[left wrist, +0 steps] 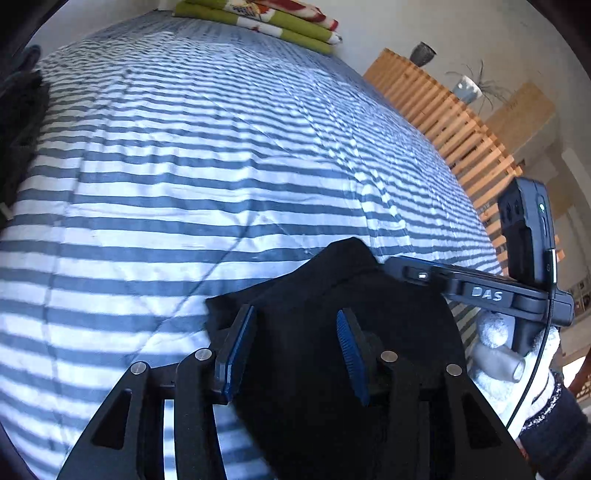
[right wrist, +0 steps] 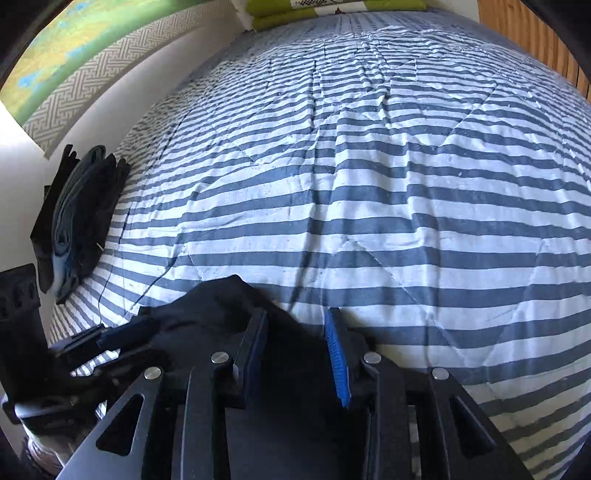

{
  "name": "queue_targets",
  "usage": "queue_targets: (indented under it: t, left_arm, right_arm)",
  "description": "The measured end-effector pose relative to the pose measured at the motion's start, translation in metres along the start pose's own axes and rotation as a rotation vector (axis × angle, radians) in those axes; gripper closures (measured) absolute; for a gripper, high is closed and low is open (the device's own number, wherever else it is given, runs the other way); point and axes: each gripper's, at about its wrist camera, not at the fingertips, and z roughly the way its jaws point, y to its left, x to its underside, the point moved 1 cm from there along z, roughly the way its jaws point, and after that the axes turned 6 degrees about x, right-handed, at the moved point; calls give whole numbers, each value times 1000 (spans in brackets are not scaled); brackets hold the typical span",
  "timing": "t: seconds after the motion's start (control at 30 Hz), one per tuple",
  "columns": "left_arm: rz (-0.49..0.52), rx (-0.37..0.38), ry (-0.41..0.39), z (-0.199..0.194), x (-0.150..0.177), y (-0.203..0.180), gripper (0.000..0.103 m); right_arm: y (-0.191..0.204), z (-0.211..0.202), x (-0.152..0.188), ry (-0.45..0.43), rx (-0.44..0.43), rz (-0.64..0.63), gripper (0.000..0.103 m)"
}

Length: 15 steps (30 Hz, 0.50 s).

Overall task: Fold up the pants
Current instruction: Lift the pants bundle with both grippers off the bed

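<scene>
The black pants (left wrist: 332,295) lie bunched on the striped bedcover at the near edge, seen in the right wrist view as a dark heap (right wrist: 207,314). My left gripper (left wrist: 295,350) stands open, its blue pads apart with black cloth filling the gap under them. My right gripper (right wrist: 295,350) is open in the same way over the pants' right part. In the left wrist view the right gripper's body (left wrist: 480,291), held by a white-gloved hand (left wrist: 509,354), meets the cloth from the right. The left gripper (right wrist: 107,339) reaches in from the left.
The blue-and-white striped bedcover (left wrist: 207,166) spreads far ahead. A stack of folded dark clothes (right wrist: 81,214) sits at its left edge by the wall. Green patterned bedding (left wrist: 266,18) lies at the far end. A wooden slatted panel (left wrist: 450,122) with potted plants runs along the right.
</scene>
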Motion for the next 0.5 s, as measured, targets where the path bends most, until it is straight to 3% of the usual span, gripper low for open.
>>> queue_targets:
  t: [0.07,0.1,0.13,0.2,0.33,0.5]
  left_arm:
    - [-36,-20,-22,-26,9,3,43]
    - [-55,-31,-25,-33,13,6,32]
    - [-89,-30,-28,-42,17,13,25]
    - [-155,12,-16,-53,29,19,22]
    - [-289,101,44,-49,56,26,20]
    - [-326,86,63,-21,65,20,17]
  right_arm:
    - [-10,-24,7,-29,-43,21,70]
    - [-18,-36,12,-41,-53,30,66]
    - [-26,-48,20,-53,-57,37,57]
    - [-39,-61,37,-58,-64,45,49]
    - [-39,-64,73,-12,-70,16,49]
    - [-32,-54,88,30,-83,-3,48]
